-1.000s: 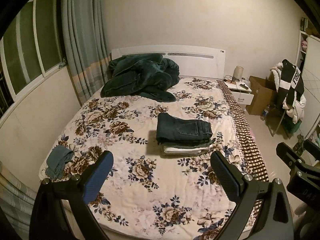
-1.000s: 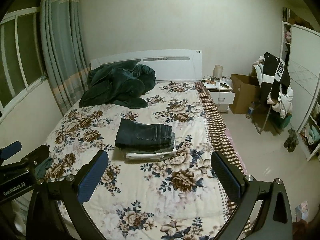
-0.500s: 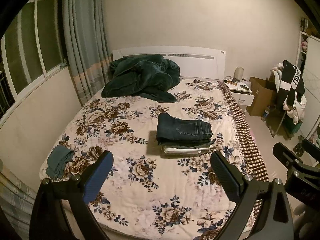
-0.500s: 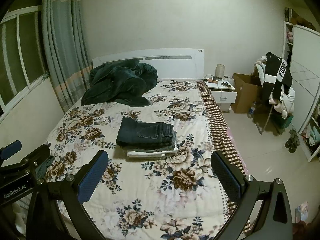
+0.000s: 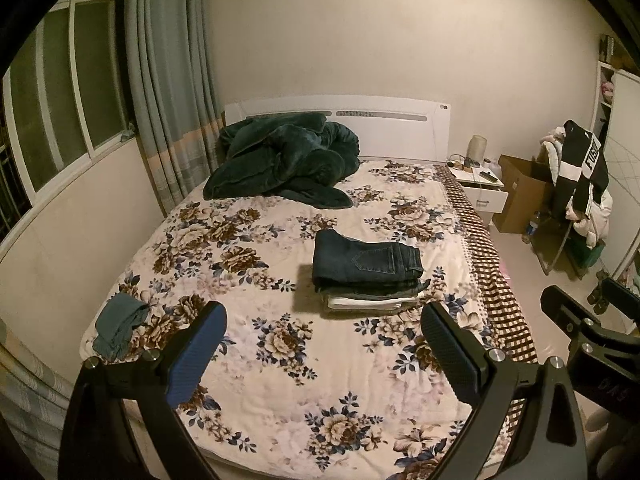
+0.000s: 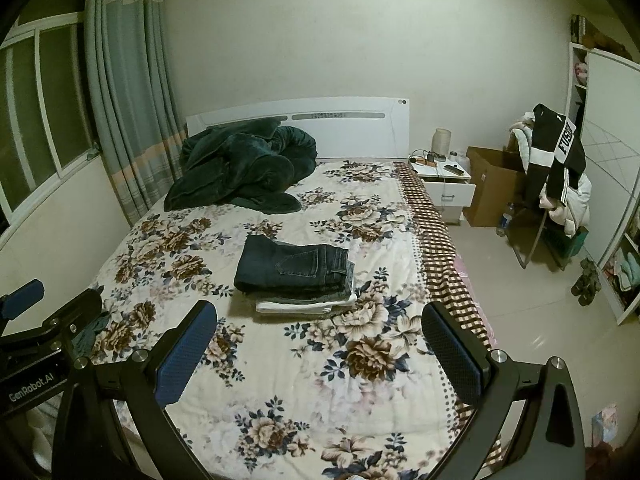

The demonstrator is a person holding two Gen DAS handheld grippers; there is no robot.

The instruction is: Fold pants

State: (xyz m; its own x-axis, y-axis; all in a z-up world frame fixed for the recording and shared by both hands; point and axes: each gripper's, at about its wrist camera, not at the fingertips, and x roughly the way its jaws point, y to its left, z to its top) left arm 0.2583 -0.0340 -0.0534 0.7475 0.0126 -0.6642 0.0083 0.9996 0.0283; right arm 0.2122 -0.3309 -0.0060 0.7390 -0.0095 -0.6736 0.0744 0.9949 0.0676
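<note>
A stack of folded pants lies mid-bed on the floral bedspread (image 5: 248, 364), with dark blue jeans (image 5: 366, 258) on top and grey and white folded pants (image 5: 368, 302) beneath. The jeans also show in the right wrist view (image 6: 292, 268). My left gripper (image 5: 324, 348) is open and empty, held above the foot of the bed, well short of the stack. My right gripper (image 6: 320, 344) is open and empty too, beside it to the right. A small teal garment (image 5: 120, 324) lies at the bed's near left edge.
A dark green blanket (image 5: 284, 160) is heaped by the white headboard (image 5: 392, 128). A nightstand (image 5: 480, 188), a cardboard box (image 5: 520, 192) and a chair with clothes (image 5: 580, 184) stand right of the bed. Curtains (image 5: 168, 80) and a window are on the left.
Both grippers have drifted slightly, so the view has shifted a little. The pants stack and the open jaws are unchanged.
</note>
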